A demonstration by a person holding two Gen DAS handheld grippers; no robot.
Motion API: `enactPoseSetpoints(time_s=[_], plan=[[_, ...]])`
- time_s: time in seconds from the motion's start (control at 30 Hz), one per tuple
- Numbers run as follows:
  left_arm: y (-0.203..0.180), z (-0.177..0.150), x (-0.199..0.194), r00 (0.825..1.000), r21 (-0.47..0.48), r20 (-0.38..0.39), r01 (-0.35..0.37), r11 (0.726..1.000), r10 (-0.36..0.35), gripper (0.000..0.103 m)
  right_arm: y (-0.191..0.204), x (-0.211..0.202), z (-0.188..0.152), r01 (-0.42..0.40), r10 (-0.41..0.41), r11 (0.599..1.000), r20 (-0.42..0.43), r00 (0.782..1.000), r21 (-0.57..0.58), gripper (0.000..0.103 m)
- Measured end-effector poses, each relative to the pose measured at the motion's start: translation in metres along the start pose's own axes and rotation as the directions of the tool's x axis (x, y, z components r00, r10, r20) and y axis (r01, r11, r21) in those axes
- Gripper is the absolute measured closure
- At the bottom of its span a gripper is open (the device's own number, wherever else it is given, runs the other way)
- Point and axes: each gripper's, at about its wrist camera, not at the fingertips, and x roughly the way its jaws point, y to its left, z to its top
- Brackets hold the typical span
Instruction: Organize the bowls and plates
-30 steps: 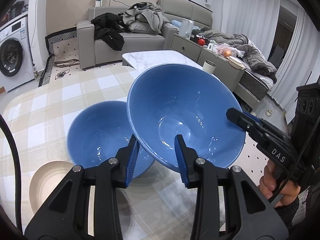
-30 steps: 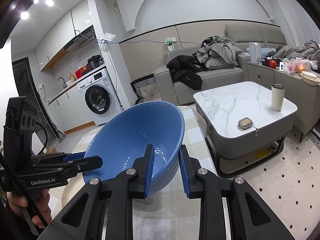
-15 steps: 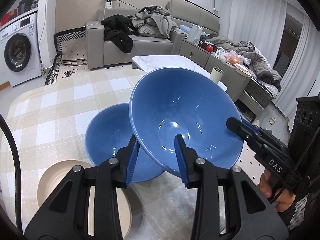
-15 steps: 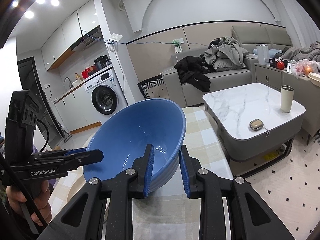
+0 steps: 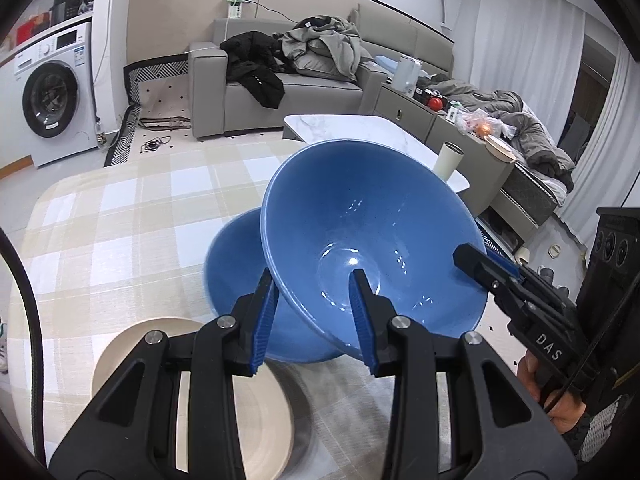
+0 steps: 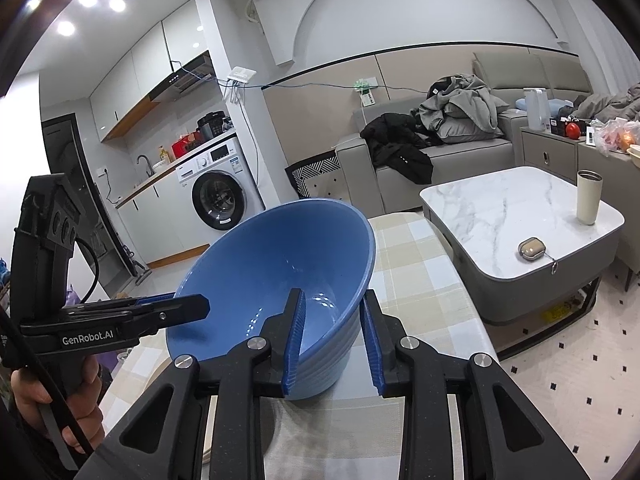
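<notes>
- A big blue bowl (image 5: 372,240) is held tilted above the desk (image 5: 120,216), which wears a beige-and-white checked cloth.
- The left gripper (image 5: 312,320) straddles the bowl's near rim, one jaw outside the wall and one inside; the rim sits between the blue pads, yet I cannot tell whether they actually press on it.
- The right gripper (image 6: 332,336) straddles the opposite side of the same bowl (image 6: 280,280); its jaws are opening, the ribbed wall between them, the inner pad against the bowl and the outer one standing just clear.
- In the left wrist view the right gripper (image 5: 484,264) reaches in from the right, its tip at the rim, a hand (image 5: 560,404) on its handle.
- In the right wrist view the left gripper (image 6: 176,306) comes in from the left over the rim.
- A second blue bowl (image 5: 236,276) sits on the desk directly under the tilted one, partly hidden by it.
- A cream plate (image 5: 256,412) lies on the cloth just beside that lower bowl, nearest the left gripper.
</notes>
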Motion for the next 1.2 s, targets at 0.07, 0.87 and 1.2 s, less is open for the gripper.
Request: enactPoseSetpoints(time_s=[0.07, 0.87, 1.2], plan=[[0.005, 0.0, -0.002, 1.0, -0.009, 0.003, -0.006, 1.0, 0.006, 0.07, 0.003, 0.005, -0.002, -0.003, 0.003, 1.0, -0.006, 1.0, 0.0, 0.075], [0.051, -0.004, 0.044, 0.997, -0.047, -0.034, -0.076, 0.996, 0.075, 0.07, 0.025, 0.056, -0.026, 0.021, -0.026, 0.998, -0.095, 0.995, -0.053, 0.073], [0.061, -0.009, 0.065, 0.992, -0.029, -0.053, -0.115, 0.993, 0.113, 0.07, 0.028, 0.067, -0.03, 0.024, -0.032, 0.997, -0.115, 0.993, -0.07, 0.069]])
